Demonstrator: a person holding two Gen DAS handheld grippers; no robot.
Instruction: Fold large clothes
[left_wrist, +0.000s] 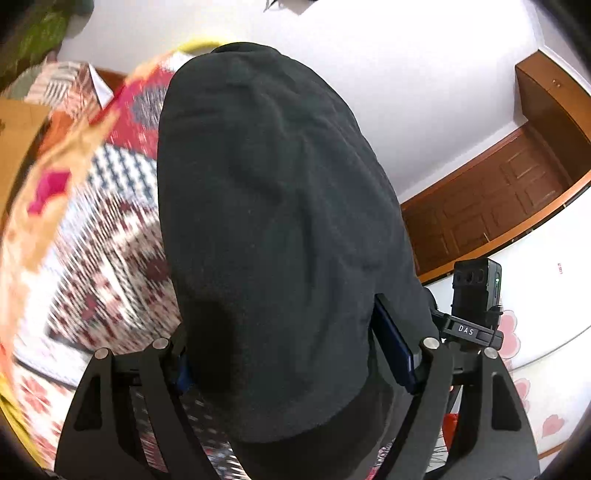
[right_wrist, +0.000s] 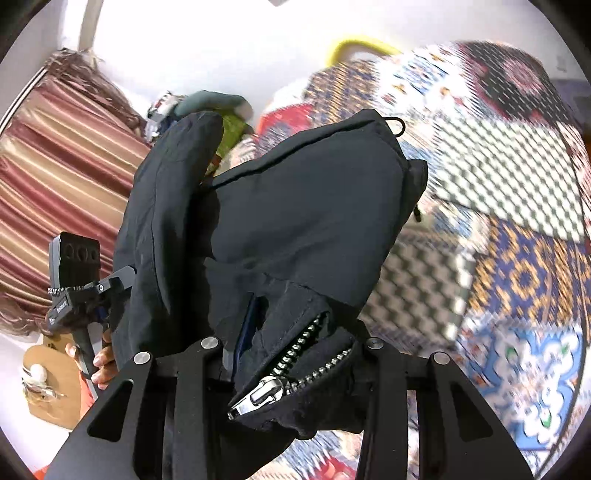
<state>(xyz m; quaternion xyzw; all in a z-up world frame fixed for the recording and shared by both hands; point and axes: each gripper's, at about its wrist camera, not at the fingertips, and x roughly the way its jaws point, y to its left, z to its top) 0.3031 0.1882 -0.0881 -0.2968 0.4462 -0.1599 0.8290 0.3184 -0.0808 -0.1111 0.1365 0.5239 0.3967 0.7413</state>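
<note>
A large black jacket (left_wrist: 273, 206) hangs lifted over the bed and fills the middle of the left wrist view. My left gripper (left_wrist: 288, 354) is shut on a thick bunch of its fleecy cloth, and a blue pad (left_wrist: 391, 350) presses on the bunch's right side. In the right wrist view the jacket (right_wrist: 303, 206) shows its smooth outer side and a silver zipper (right_wrist: 291, 369). My right gripper (right_wrist: 299, 332) is shut on the cloth by the zipper. The right gripper's body (left_wrist: 476, 295) is close beside the left one. A hand (right_wrist: 101, 365) holds the left gripper (right_wrist: 77, 280).
A patchwork bed cover (left_wrist: 110, 229) (right_wrist: 517, 258) lies below, blurred by motion. A brown wooden door (left_wrist: 491, 218) and a white wall stand behind. Striped red curtains (right_wrist: 55, 177) hang at the left, with cardboard (right_wrist: 51, 384) below them and a yellow hoop (right_wrist: 354, 42) at the far bed edge.
</note>
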